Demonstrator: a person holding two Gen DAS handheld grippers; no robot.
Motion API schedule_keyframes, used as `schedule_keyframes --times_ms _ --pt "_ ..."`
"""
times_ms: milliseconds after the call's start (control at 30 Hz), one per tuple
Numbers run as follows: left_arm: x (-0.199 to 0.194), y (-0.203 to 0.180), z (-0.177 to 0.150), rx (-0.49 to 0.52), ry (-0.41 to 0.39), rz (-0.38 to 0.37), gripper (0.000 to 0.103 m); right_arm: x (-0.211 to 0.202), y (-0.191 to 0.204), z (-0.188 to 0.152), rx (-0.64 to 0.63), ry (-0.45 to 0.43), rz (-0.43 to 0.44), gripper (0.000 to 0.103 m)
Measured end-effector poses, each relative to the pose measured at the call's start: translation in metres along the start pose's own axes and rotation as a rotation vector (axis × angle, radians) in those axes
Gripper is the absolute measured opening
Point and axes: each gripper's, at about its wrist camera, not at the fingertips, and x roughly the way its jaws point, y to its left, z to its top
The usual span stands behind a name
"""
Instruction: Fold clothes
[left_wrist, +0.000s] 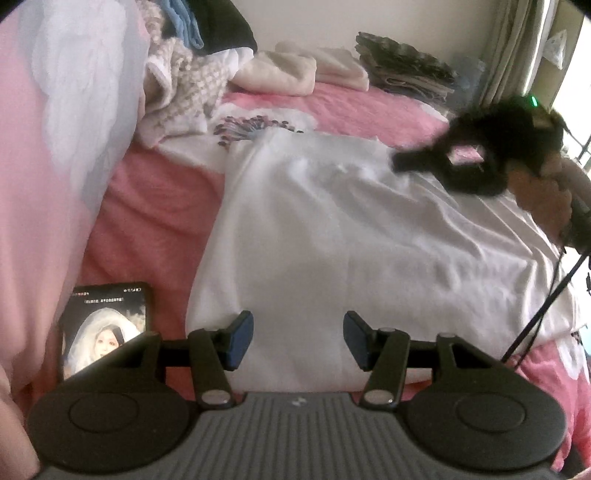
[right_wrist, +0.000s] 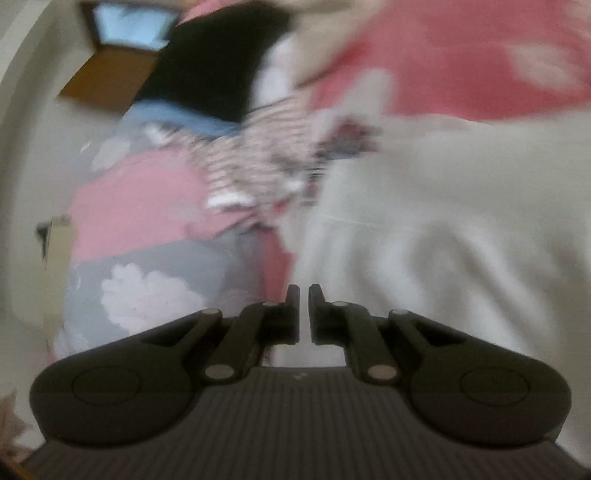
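Observation:
A white garment (left_wrist: 351, 236) lies spread flat on the pink bed sheet (left_wrist: 155, 206), with wrinkles across it. My left gripper (left_wrist: 298, 332) hovers open over the garment's near edge, its blue pads (left_wrist: 242, 332) wide apart with nothing between them. My right gripper (left_wrist: 402, 162) shows as a blurred black shape over the garment's far right part, held by a hand (left_wrist: 543, 192). In the right wrist view, which is blurred, the right gripper (right_wrist: 304, 295) has its jaws only a narrow slit apart, with nothing in the slit. The white garment (right_wrist: 443, 240) lies ahead and to its right.
A phone (left_wrist: 107, 325) with a lit screen lies on the sheet left of the garment. Folded cream clothes (left_wrist: 295, 70) and a dark patterned folded stack (left_wrist: 402, 66) sit at the bed's far side. An unfolded heap (left_wrist: 177, 81) lies at far left. A cloud-print quilt (right_wrist: 147, 288) hangs left.

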Motion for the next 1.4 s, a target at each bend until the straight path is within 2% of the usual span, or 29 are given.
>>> schedule_keyframes --times_ms 67,100,200,300,400,467,533,567,667,800,833,867,967,1033,1100,1133,1200,1267,1333,1400 --pt "0.001 -0.003 0.002 0.004 -0.006 0.012 0.055 -0.021 -0.024 0.004 0.053 -0.088 -0.093 0.006" --pt "0.001 -0.004 0.004 0.006 -0.013 0.019 0.055 -0.031 -0.033 0.009 0.061 -0.155 -0.139 0.001" --pt "-0.004 -0.009 0.009 0.019 -0.038 0.036 0.055 -0.070 -0.040 0.014 0.070 -0.379 -0.213 0.005" --pt "-0.009 -0.015 0.016 0.033 -0.060 0.046 0.056 -0.100 -0.028 0.002 0.038 -0.448 -0.207 0.005" --pt "-0.009 -0.020 0.023 0.044 -0.065 0.045 0.056 -0.127 -0.016 -0.021 0.025 -0.422 -0.100 0.005" --pt "-0.005 -0.024 0.026 0.045 -0.057 0.033 0.058 -0.142 -0.008 -0.041 0.007 -0.368 -0.015 0.005" --pt "0.000 -0.029 0.030 0.047 -0.044 0.017 0.061 -0.154 -0.001 -0.061 -0.014 -0.296 0.023 0.006" --pt "0.004 -0.032 0.032 0.051 -0.036 0.008 0.062 -0.157 0.001 -0.072 -0.029 -0.262 0.006 0.006" --pt "0.015 -0.042 0.036 0.074 -0.015 -0.009 0.062 -0.162 -0.008 -0.098 -0.050 -0.209 -0.118 0.008" --pt "0.030 -0.054 0.034 0.108 0.015 -0.007 0.063 -0.177 -0.058 -0.099 0.062 -0.281 -0.184 0.008" --pt "0.033 -0.056 0.033 0.113 0.022 -0.004 0.063 -0.182 -0.072 -0.095 0.081 -0.321 -0.204 0.002" --pt "0.035 -0.057 0.032 0.119 0.026 0.000 0.063 -0.188 -0.087 -0.092 0.109 -0.366 -0.203 0.000" --pt "0.037 -0.060 0.031 0.132 0.029 0.008 0.066 -0.213 -0.114 -0.086 0.172 -0.544 -0.217 0.000" --pt "0.037 -0.060 0.031 0.138 0.029 0.008 0.067 -0.227 -0.125 -0.085 0.203 -0.629 -0.204 0.000" --pt "0.037 -0.061 0.031 0.151 0.030 0.012 0.067 -0.236 -0.120 -0.089 0.191 -0.672 -0.242 0.000" --pt "0.038 -0.062 0.031 0.154 0.030 0.014 0.067 -0.241 -0.118 -0.091 0.186 -0.693 -0.262 0.003" --pt "0.038 -0.063 0.031 0.158 0.030 0.017 0.068 -0.244 -0.106 -0.097 0.145 -0.692 -0.264 0.005" --pt "0.040 -0.062 0.031 0.154 0.030 0.014 0.069 -0.242 -0.099 -0.106 0.101 -0.623 -0.206 0.005" --pt "0.041 -0.062 0.031 0.147 0.030 0.009 0.070 -0.237 -0.103 -0.114 0.112 -0.553 -0.170 0.005" --pt "0.043 -0.061 0.031 0.140 0.032 0.007 0.070 -0.236 -0.119 -0.116 0.165 -0.538 -0.168 0.005"
